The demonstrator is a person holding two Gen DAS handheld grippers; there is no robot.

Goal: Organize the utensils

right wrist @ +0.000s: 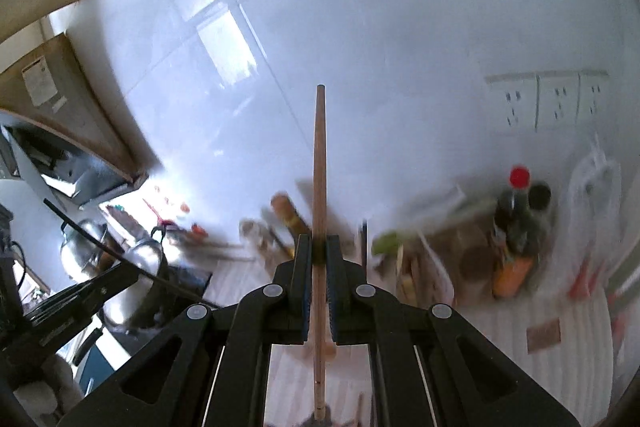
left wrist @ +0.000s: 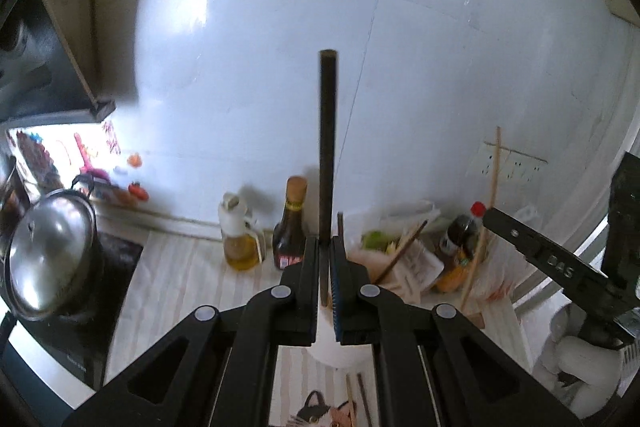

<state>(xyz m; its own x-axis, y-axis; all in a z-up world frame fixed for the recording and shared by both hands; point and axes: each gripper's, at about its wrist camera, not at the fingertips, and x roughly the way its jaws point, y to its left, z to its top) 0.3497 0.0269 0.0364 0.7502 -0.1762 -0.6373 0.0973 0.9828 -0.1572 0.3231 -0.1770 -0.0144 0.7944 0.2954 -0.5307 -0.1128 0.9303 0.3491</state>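
Note:
In the left wrist view my left gripper (left wrist: 325, 241) is shut on a dark chopstick (left wrist: 328, 131) that stands upright against the white tiled wall. Under the jaws sits a white round container (left wrist: 334, 353), and two more chopsticks (left wrist: 356, 397) lie on the striped counter. At the right of that view my right gripper (left wrist: 490, 217) holds a pale wooden chopstick (left wrist: 495, 167). The right wrist view shows that gripper (right wrist: 319, 241) shut on the same pale wooden chopstick (right wrist: 319, 163), also upright. The left gripper (right wrist: 132, 269) with its dark chopstick (right wrist: 80, 227) appears low at the left.
A pot with a steel lid (left wrist: 52, 251) stands on a black cooker (left wrist: 116, 259) at the left. An oil bottle (left wrist: 240, 239), a dark sauce bottle (left wrist: 290, 227) and a red-capped bottle (left wrist: 464, 231) line the wall among bags and packets. Wall sockets (right wrist: 556, 103) are at the right.

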